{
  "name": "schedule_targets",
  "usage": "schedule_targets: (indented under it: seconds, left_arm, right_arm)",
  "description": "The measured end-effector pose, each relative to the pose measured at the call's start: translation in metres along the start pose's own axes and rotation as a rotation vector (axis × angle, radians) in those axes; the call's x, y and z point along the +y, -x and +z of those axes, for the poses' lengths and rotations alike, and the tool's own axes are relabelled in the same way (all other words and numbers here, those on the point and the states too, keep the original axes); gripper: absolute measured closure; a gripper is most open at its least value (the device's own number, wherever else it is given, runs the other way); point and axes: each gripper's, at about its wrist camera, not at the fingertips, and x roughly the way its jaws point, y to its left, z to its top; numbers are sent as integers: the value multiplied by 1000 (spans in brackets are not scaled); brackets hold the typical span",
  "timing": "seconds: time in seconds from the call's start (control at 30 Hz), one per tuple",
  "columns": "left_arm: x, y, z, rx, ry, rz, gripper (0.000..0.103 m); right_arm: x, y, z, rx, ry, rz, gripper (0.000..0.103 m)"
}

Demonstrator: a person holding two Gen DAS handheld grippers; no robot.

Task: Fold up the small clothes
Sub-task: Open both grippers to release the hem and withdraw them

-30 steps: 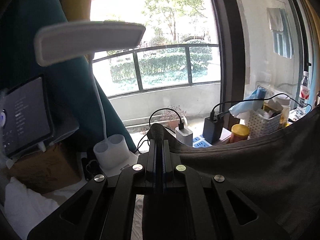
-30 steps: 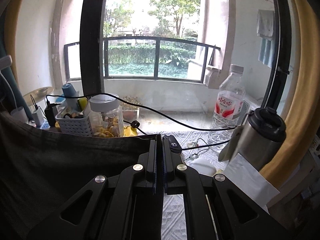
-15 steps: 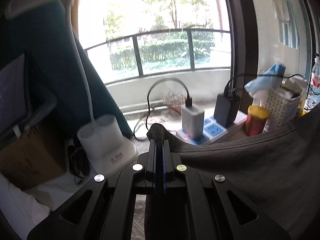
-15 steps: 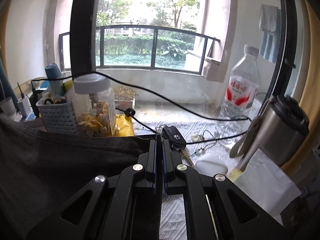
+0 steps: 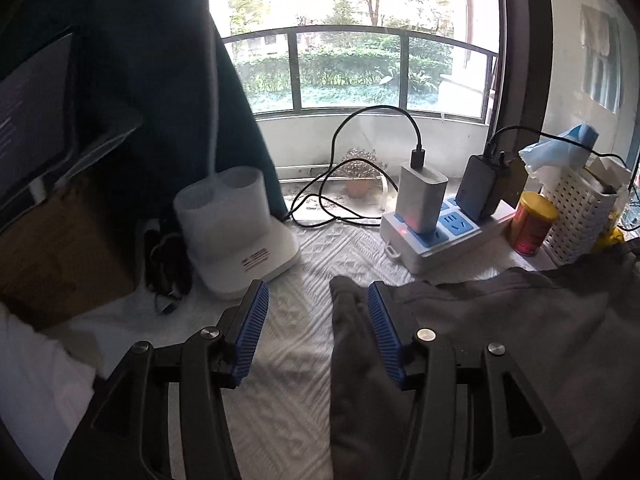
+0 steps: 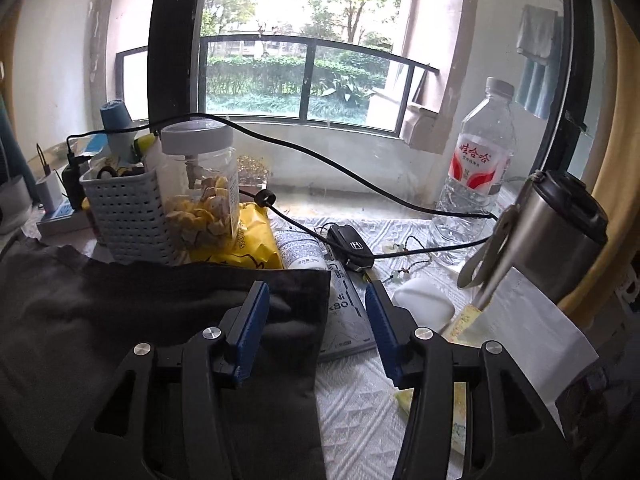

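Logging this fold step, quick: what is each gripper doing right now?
Left gripper: open, holding nothing; the dark grey garment lies on the table under its right finger.
Right gripper: open, holding nothing, over the garment's corner.

Left gripper [image 5: 316,320]: black frame, ribbed blue pads [image 5: 252,332].
Garment [image 5: 500,352] under its right finger: plain dark grey.
Tablecloth [image 5: 288,392] between fingers: white, embossed geometric weave.
Ahead-right: power strip [image 5: 432,240] white with blue sockets; can [image 5: 534,224] red, yellow lid.
Right gripper [image 6: 316,320]: same black and blue.
Ahead-left: basket [image 6: 128,216] pale grey, perforated; snack bag [image 6: 248,240] yellow.
Ahead-right: bottle [image 6: 476,168] clear, red-white label.
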Motion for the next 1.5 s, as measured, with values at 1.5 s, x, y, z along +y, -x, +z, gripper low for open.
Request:
schedule_targets:
  seconds: [1.5]
  left_arm:
    - [-1, 144, -154, 106, 62, -151, 50]
  right_arm:
    - [-38, 143, -171, 178, -194, 104, 50]
